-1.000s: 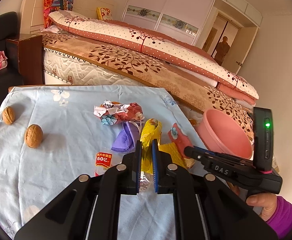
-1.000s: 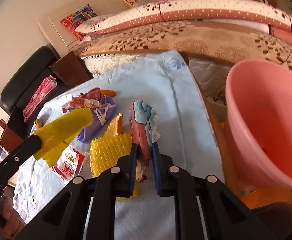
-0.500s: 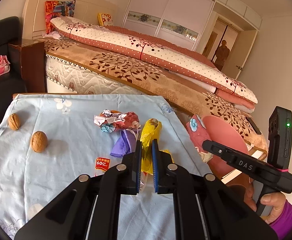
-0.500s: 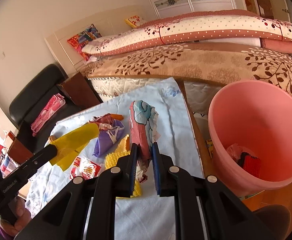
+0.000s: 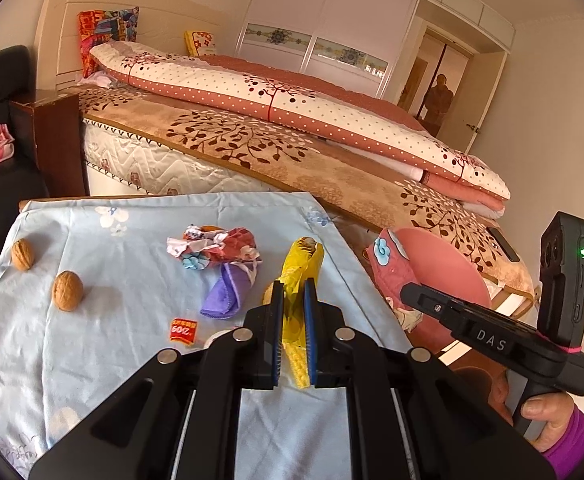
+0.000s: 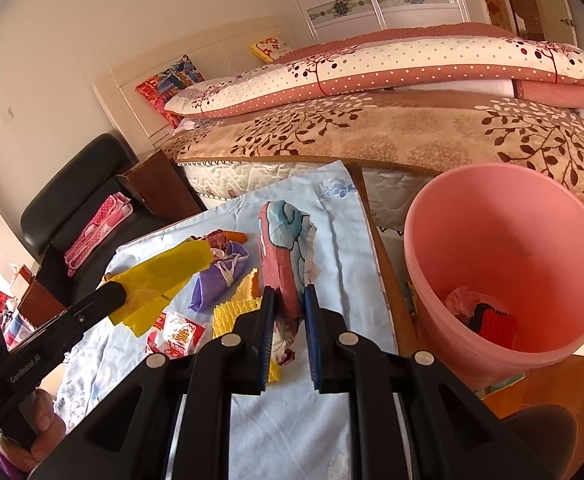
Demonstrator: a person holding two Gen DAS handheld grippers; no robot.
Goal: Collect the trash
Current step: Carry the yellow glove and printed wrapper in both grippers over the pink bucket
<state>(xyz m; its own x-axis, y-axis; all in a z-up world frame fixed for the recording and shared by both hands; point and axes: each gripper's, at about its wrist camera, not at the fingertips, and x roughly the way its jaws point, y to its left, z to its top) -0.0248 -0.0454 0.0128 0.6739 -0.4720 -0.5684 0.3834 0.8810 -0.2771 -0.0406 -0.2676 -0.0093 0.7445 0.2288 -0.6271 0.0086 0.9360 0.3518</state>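
Between the right gripper (image 6: 288, 304) fingers sits the red-and-blue wrapper (image 6: 288, 248), pinched narrow at its lower end, the rest standing up above the table's right edge and not yet over the pink bucket (image 6: 504, 216), which stands just off that edge w/ some trash already at the bottom. To do this step well, I'd say: carry the wrapper sideways till it's clearly inside the rim, then let go; it's light and floppy, so a drop too near the rim could catch it or send it to the floor. Left gripper (image 5: 292, 312) is likewise closed down tight, on a yellow plastic wrapper (image 5: 302, 264), held up off the blue cloth (image 5: 132, 320) near the front edge. Behind it, toward mid-cloth: purple rag (image 5: 228, 292), crumpled paper wad (image 5: 212, 246), small red packet (image 5: 183, 330). Two walnuts (image 5: 67, 290) toward the left edge. Yellow foam mesh (image 6: 238, 308) lies on the cloth just left of the right gripper.
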